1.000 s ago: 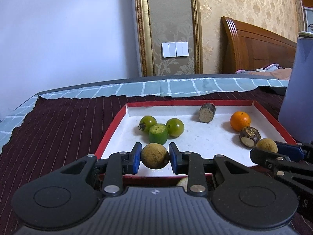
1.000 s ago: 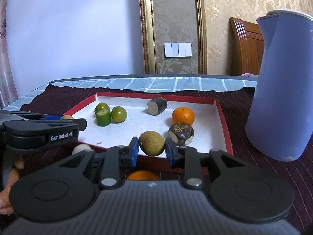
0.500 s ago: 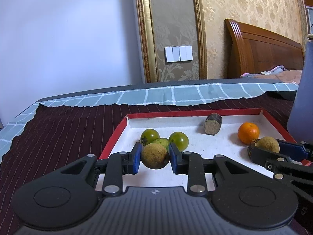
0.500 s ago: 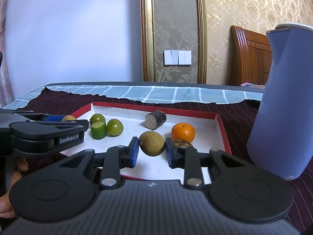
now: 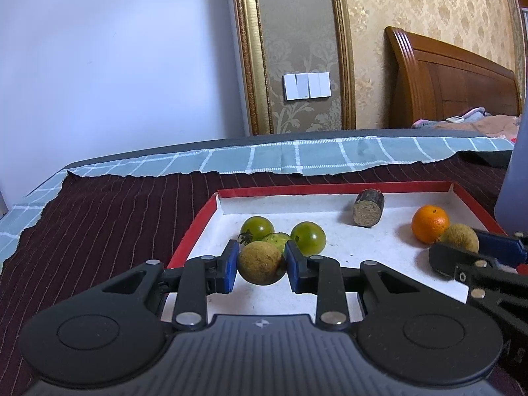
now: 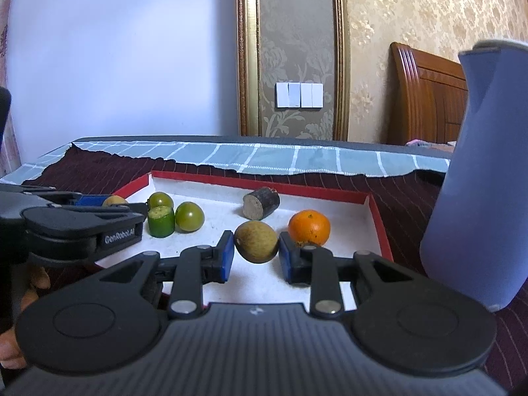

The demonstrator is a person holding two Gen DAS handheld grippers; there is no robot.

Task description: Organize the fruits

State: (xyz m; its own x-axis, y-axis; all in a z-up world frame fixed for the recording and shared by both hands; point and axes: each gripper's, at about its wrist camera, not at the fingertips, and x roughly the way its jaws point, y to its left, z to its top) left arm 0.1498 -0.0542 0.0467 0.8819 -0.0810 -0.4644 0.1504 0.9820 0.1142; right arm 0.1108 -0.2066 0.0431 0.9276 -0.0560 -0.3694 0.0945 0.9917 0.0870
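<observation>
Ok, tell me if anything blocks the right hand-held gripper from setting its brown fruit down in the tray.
Nothing visible does. The right hand-held gripper holds the brown fruit above bare white tray floor; the orange sits just beyond to the right.

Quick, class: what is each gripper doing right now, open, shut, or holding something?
Left gripper: shut on a brown round fruit, above the tray.
Right gripper: shut on another brown fruit.

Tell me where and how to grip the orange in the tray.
Grip the orange across its widest middle, coming from above with fingers at its left and right: it is round, and the tray wall leaves room. The right gripper first must release its brown fruit.
</observation>
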